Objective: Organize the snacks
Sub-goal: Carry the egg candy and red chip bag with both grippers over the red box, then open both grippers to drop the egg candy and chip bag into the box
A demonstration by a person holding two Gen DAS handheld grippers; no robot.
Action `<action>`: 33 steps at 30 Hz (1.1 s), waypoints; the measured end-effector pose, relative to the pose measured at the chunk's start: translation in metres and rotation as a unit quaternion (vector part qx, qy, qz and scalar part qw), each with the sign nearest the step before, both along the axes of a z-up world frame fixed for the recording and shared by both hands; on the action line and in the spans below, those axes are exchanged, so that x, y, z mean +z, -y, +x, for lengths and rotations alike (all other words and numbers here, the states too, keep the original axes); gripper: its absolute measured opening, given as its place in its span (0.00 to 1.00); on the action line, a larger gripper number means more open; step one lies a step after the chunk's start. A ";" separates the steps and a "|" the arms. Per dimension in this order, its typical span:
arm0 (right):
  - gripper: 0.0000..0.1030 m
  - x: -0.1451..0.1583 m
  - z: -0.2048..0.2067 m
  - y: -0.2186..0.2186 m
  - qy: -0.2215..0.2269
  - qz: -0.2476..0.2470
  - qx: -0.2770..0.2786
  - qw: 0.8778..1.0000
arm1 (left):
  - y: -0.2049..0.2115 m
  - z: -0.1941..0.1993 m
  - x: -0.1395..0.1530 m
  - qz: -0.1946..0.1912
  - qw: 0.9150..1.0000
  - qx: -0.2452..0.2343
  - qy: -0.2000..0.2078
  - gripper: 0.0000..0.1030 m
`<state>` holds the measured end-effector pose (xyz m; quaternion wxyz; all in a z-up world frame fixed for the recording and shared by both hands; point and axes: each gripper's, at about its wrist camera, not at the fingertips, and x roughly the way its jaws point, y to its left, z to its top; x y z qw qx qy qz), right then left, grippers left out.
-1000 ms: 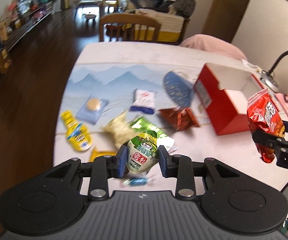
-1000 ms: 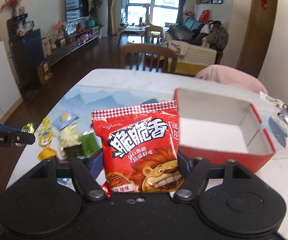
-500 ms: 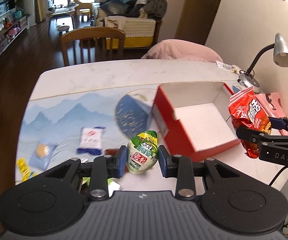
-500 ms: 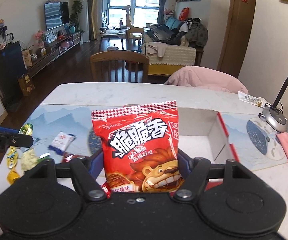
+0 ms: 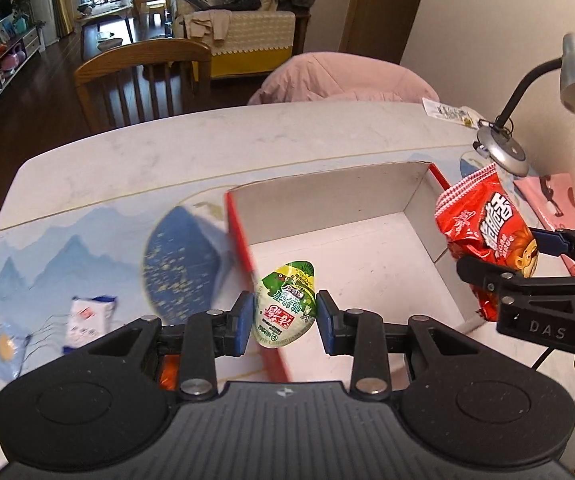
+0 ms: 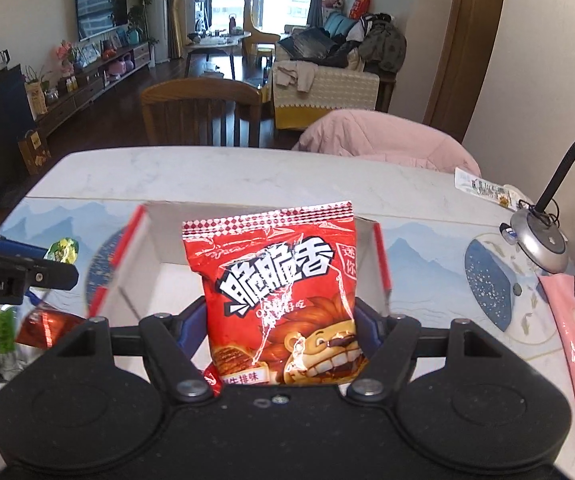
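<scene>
Left gripper [image 5: 285, 322] pinching green pouch [image 5: 286, 305] over box [image 5: 361, 256] near wall; right gripper [image 6: 281, 330] clamping red bag [image 6: 281, 300], nearer its middle.

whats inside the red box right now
The red box shows only a bare white floor and walls; no snack lies in it. The green packet and red bag hang above it in the grippers, hiding its near corners.
</scene>
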<state>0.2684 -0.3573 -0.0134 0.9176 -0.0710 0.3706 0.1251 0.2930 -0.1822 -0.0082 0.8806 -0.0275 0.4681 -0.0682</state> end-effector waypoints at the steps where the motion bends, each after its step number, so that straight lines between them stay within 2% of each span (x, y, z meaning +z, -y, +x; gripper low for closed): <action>1: 0.70 -0.003 0.005 0.004 -0.004 0.000 0.002 1.000 | 0.006 0.006 -0.002 0.005 1.000 0.000 -0.002 0.32; 11: 0.70 -0.027 0.040 0.015 -0.039 -0.011 0.031 0.999 | 0.054 0.060 -0.032 0.048 0.998 -0.026 -0.029 0.32; 18: 0.70 -0.048 0.052 0.006 -0.070 -0.028 0.071 0.995 | 0.071 0.088 -0.066 0.059 0.995 -0.039 -0.076 0.32; 25: 0.70 -0.075 0.062 -0.003 -0.111 -0.057 0.086 0.988 | 0.076 0.100 -0.096 0.061 0.990 -0.043 -0.123 0.32; 33: 0.70 -0.079 0.069 -0.006 -0.125 -0.086 0.098 0.984 | 0.088 0.100 -0.112 0.082 0.983 -0.060 -0.152 0.32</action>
